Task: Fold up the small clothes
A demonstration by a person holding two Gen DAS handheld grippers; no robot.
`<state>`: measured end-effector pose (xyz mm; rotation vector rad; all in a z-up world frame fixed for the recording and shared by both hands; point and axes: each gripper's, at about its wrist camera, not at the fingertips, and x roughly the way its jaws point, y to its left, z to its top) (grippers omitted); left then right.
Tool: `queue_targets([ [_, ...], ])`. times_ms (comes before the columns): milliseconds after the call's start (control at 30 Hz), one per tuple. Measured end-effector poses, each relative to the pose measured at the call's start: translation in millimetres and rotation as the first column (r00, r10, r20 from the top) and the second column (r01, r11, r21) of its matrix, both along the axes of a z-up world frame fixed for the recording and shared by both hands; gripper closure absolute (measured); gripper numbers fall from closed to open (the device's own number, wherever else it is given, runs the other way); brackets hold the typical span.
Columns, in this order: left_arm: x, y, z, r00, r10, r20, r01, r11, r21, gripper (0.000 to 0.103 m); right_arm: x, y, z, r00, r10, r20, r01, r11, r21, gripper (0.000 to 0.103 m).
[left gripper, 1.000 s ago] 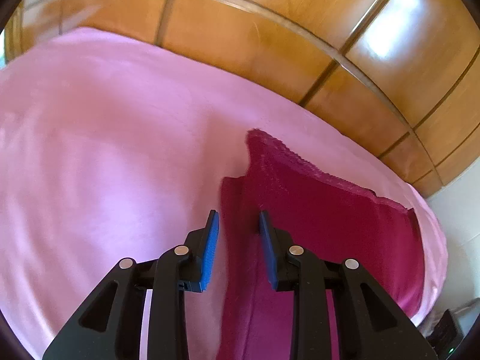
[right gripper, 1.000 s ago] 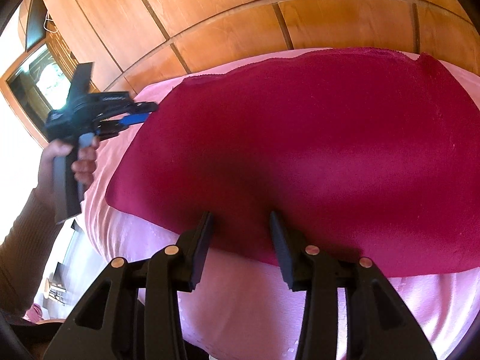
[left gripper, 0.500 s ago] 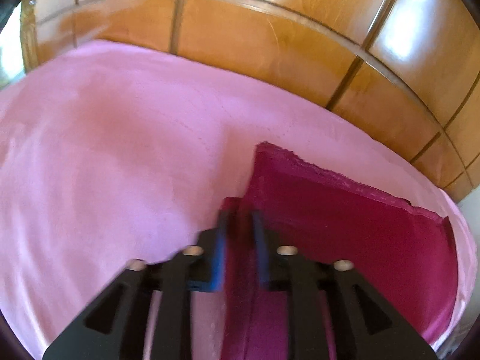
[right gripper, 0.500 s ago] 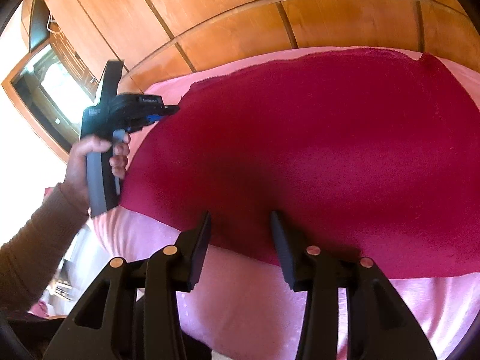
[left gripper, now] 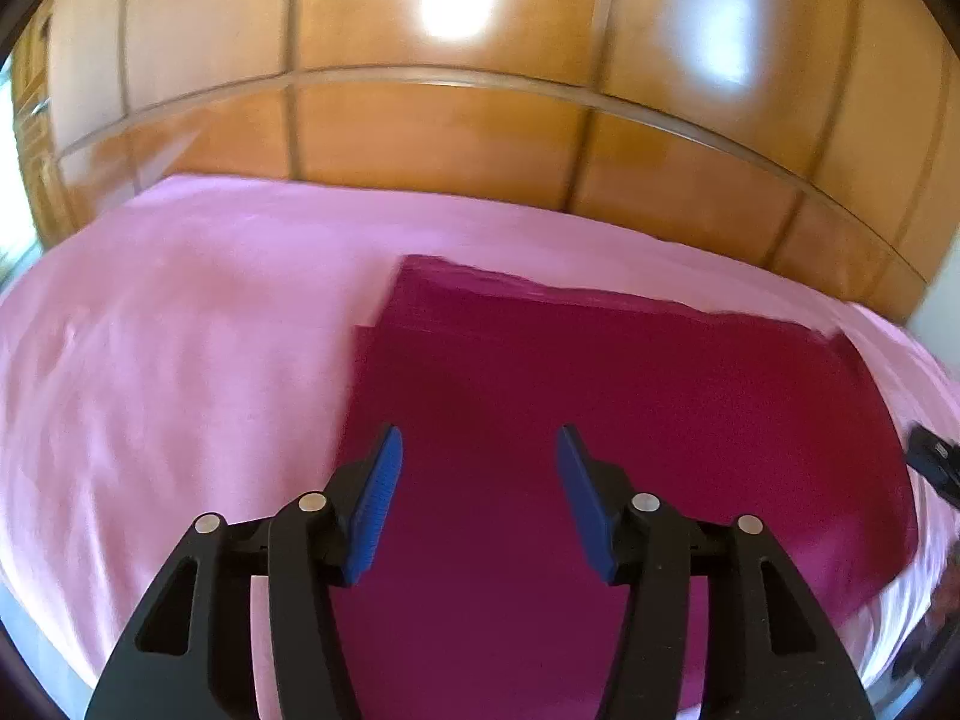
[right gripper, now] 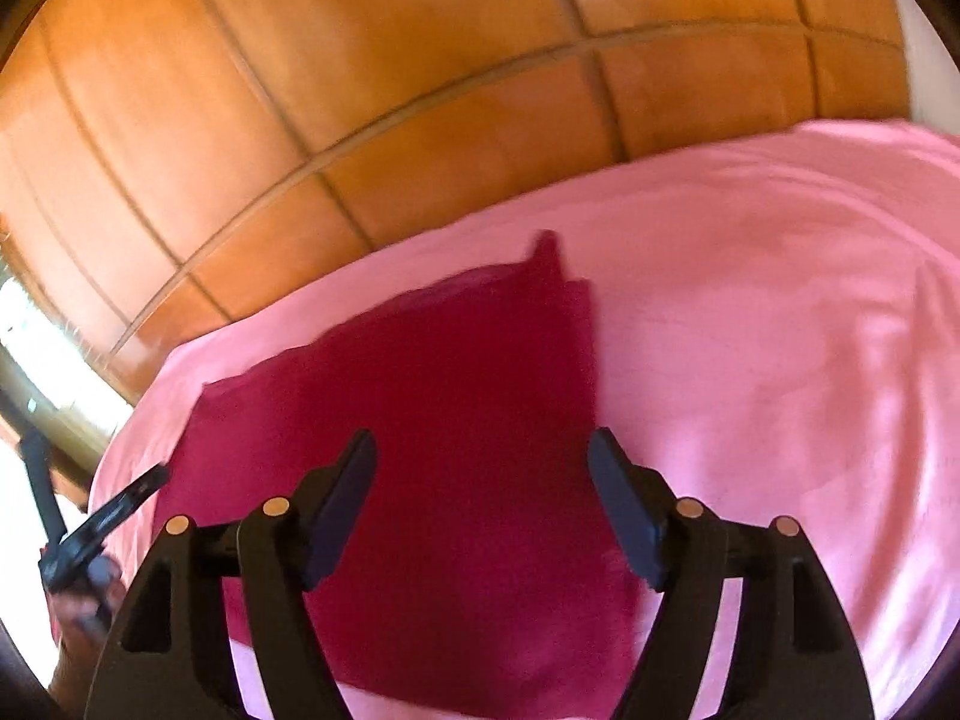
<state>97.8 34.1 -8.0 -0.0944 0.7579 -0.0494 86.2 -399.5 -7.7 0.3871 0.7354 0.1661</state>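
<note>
A dark red cloth (left gripper: 630,408) lies flat and folded on the pink sheet (left gripper: 180,336); a lower layer peeks out along its left edge. My left gripper (left gripper: 477,462) hovers above the cloth's near left part, its jaws opening, nothing between the blue pads. In the right wrist view the same cloth (right gripper: 432,396) spreads below my right gripper (right gripper: 480,468), whose jaws are also opening and hold nothing. The left gripper (right gripper: 144,486) shows at the left edge of that view, held in a hand. Both views are blurred by motion.
A wooden panelled wall (left gripper: 456,138) runs behind the bed. The pink sheet (right gripper: 780,330) stretches wide to the right of the cloth in the right wrist view. A bright window (right gripper: 36,348) sits at far left there. The right gripper's tip (left gripper: 933,462) shows at the right edge of the left wrist view.
Both grippers have opened wider and pulled back from the cloth. The left one swung from the cloth's left edge to over it; the right view has swung, with the cloth now left of centre.
</note>
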Motion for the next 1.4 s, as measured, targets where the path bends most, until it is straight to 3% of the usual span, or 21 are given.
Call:
queue_targets([
  [133, -9.5, -26.1, -0.5, 0.998, -0.064, -0.001, 0.064, 0.998, 0.018, 0.050, 8.2, -15.3, -18.7, 0.998, -0.027, -0.056, 0.029, 0.999, 0.037, 0.030],
  [267, -11.1, -40.0, -5.2, 0.995, -0.097, -0.015, 0.097, 0.995, 0.026, 0.050, 7.4, -25.1, -34.1, 0.995, 0.013, -0.098, -0.004, 0.995, 0.095, 0.029],
  [400, -10.8, -46.1, -11.4, 0.993, -0.115, -0.037, 0.116, 0.993, 0.027, 0.050, -0.2, -24.1, -37.8, 0.995, 0.047, -0.088, -0.037, 0.992, 0.120, 0.030],
  [633, -13.3, -50.4, -16.6, 0.990, -0.133, -0.041, 0.134, 0.990, 0.037, 0.050, -9.3, -23.8, -39.0, 0.994, 0.067, -0.091, -0.052, 0.986, 0.155, 0.044],
  [800, -8.7, -50.7, -21.5, 0.989, -0.137, -0.062, 0.139, 0.990, 0.034, 0.050, -8.0, -15.4, -37.0, 0.993, 0.073, -0.091, -0.064, 0.993, 0.096, 0.069],
  [867, -6.3, -48.5, -22.7, 0.988, -0.134, -0.072, 0.135, 0.991, 0.015, 0.050, -7.4, -6.2, -31.9, 0.994, 0.076, -0.084, -0.073, 0.997, 0.038, 0.072],
  [1067, -4.6, -46.4, -24.8, 0.987, -0.138, -0.079, 0.139, 0.990, 0.003, 0.050, -9.5, 3.2, -17.0, 0.994, 0.084, -0.076, -0.086, 0.996, -0.022, 0.076],
  [1400, -3.3, -37.7, -26.4, 0.985, -0.151, -0.079, 0.148, 0.988, -0.036, 0.050, -18.1, 40.5, 40.4, 0.983, 0.185, 0.021, -0.184, 0.982, -0.030, 0.077],
])
